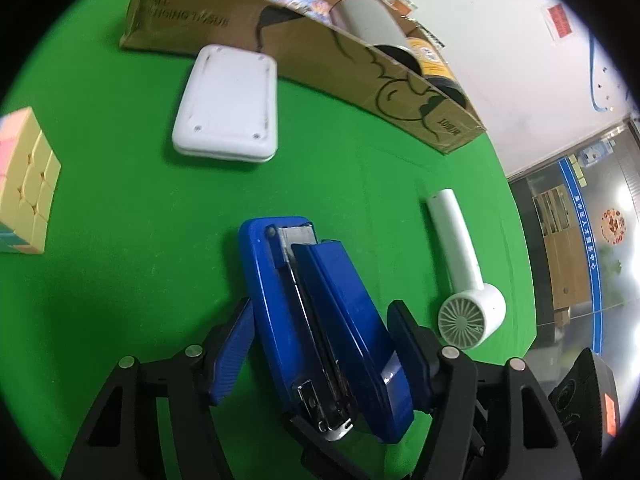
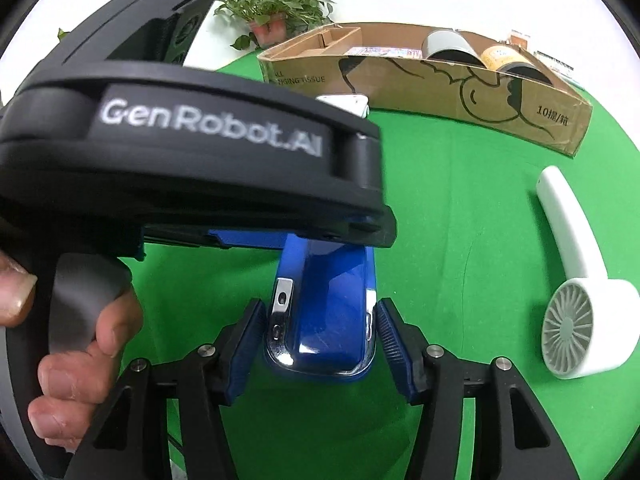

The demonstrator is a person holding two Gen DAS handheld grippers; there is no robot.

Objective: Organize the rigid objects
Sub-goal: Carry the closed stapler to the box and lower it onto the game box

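Note:
A blue stapler (image 1: 320, 320) lies between the fingers of my left gripper (image 1: 324, 328); the right pad touches it, the left pad stands just beside it. In the right wrist view the same stapler (image 2: 324, 320) sits between the pads of my right gripper (image 2: 320, 336), with small gaps on both sides. The left gripper's black body (image 2: 192, 152) fills the upper left of that view, held by a hand. The cardboard box (image 1: 320, 52) stands at the back with cans and packets inside.
A white flat device (image 1: 228, 104) lies in front of the box. A white handheld fan (image 1: 464, 280) lies to the right, also in the right wrist view (image 2: 576, 300). A pastel cube (image 1: 24, 184) sits at the far left. A potted plant (image 2: 276, 8) stands behind the green table.

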